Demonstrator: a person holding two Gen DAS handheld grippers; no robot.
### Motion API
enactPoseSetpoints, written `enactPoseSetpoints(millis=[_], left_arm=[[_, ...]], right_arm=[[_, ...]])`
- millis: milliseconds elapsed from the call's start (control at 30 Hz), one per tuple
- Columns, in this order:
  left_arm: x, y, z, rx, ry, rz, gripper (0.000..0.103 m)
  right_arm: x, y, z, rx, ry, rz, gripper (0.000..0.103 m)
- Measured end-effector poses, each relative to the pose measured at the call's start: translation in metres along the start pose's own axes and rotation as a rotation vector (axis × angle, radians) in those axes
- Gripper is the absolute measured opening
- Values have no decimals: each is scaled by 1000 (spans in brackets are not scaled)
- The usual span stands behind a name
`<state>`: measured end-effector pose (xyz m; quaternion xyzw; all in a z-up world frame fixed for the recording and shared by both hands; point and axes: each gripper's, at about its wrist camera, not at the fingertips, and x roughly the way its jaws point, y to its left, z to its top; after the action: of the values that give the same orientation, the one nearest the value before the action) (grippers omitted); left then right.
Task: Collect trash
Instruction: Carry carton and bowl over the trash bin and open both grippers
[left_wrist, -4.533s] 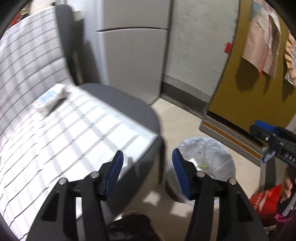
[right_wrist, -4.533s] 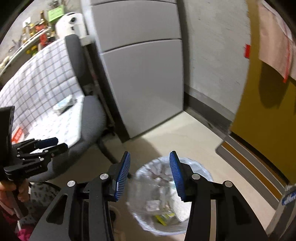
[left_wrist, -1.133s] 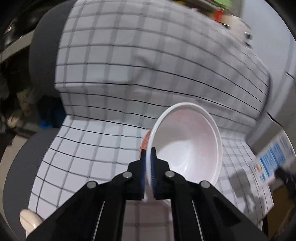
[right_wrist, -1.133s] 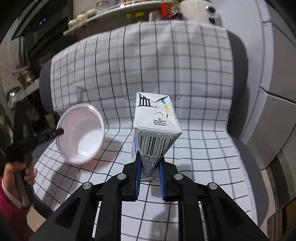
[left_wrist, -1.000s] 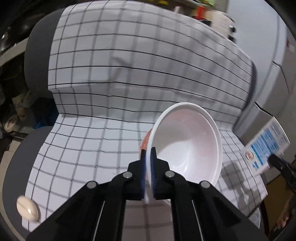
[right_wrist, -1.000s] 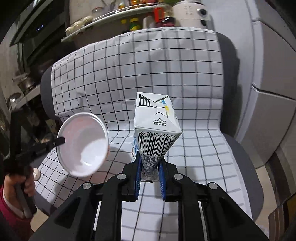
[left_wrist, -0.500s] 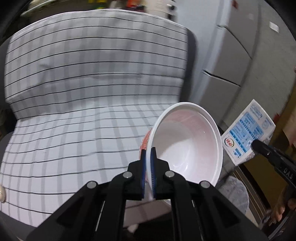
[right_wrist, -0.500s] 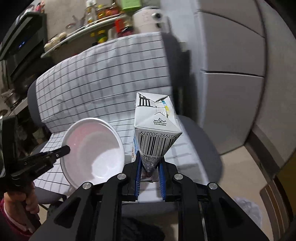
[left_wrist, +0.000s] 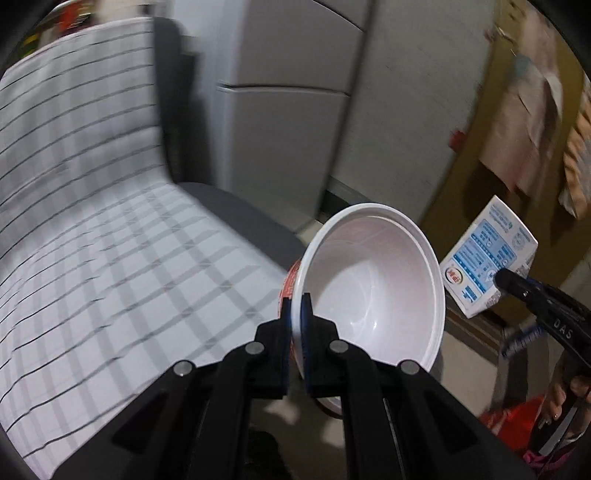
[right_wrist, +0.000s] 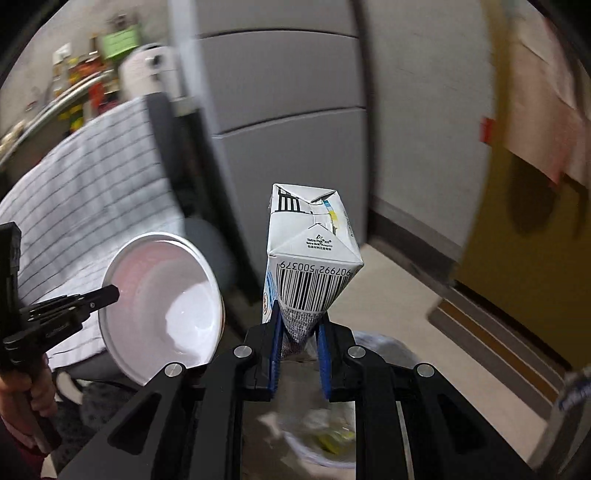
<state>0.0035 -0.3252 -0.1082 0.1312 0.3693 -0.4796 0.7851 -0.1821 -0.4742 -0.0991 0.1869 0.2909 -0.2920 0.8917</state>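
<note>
Two grippers level, L gripper (left_wrist: 295, 314) pinching bowl (left_wrist: 373, 284), R gripper (right_wrist: 298, 325) pinching carton (right_wrist: 310, 258)

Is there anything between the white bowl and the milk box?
No. In the right wrist view the bowl and the milk box hang side by side with only the chair and cabinet behind the gap.

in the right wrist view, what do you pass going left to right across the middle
left gripper → bowl → carton → yellow door
</note>
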Motion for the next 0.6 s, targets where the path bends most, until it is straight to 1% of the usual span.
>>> enactPoseSetpoints(millis=[33,200,333,433,500,533,567,600], left_arm=[[9,-11,1,16,16,-13,3],[56,-56,0,75,103,-68,3],[79,-74,-5,97,150,-89,3],[101,-82,-6,116,195,-114,4],[112,-82,-8,97,229,-145,20],[114,-80,-8,84,230,-152,38],[114,-78,-9,77,223,-153,46],[112,-78,-10,74,214,-151,46]], right_arm=[[2,-12,-3,21,7,-21,18],[19,-50,-23,91,63,-76,18],[35,-72,-36,135,116,-114,18],[46,-82,-41,160,155,-131,21],[52,-86,-44,170,178,-130,29],[53,-86,-44,173,180,-132,41],[54,-86,-44,170,182,-148,48],[53,-85,-43,164,179,-156,48]])
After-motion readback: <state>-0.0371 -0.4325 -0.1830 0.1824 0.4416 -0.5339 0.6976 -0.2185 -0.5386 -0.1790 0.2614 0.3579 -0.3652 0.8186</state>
